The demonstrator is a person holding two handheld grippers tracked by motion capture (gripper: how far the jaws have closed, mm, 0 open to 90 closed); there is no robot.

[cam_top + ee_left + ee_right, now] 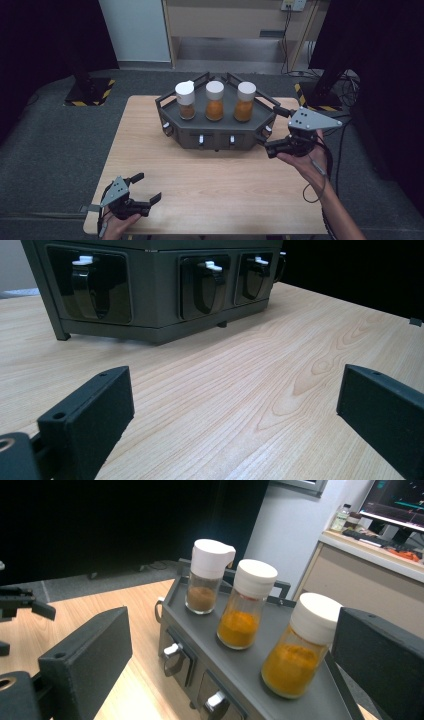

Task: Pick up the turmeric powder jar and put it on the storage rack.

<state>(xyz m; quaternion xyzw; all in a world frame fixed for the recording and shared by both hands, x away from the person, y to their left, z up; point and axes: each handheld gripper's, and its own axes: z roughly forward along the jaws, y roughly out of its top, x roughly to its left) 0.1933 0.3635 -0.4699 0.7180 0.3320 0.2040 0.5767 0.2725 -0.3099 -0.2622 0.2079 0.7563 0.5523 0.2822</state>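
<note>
Hovering at the rack's (218, 131) 3 o'clock end, the right gripper (274, 131) points toward 9 o'clock in the high view, its fingers spread wide with nothing between them. Nearest to it stands the right jar (245, 102), upright on the rack's top, long axis vertical, white cap up, yellow-orange powder filling its lower part. In the right gripper view that same right jar (299, 645) sits just inside the right finger (382, 665), apart from the left finger (87, 657), and neither finger touches it.

Three jars stand in a row running 9 to 3 o'clock across the dark grey rack. The middle jar (215, 101) holds orange powder; the left jar (185, 100) holds brown powder under a white cap with a small spout. All three are upright and apart from one another. The rack's long axis lies 9 to 3 o'clock near the bench's (165, 165) 12 o'clock edge, its front face set with small drawers with white knobs (201, 139).

At 7 o'clock on the bench, well apart from the rack, the left gripper (148, 188) rests low in a hand (117, 226), pointing toward 3 o'clock. Its fingers are also spread, with bare wood between them in the left gripper view, where the rack's (150, 290) drawer fronts rise at 12 o'clock. A grey three-cornered plate (312, 119) tops the right gripper, and a cable (322, 175) loops down over the forearm.
</note>
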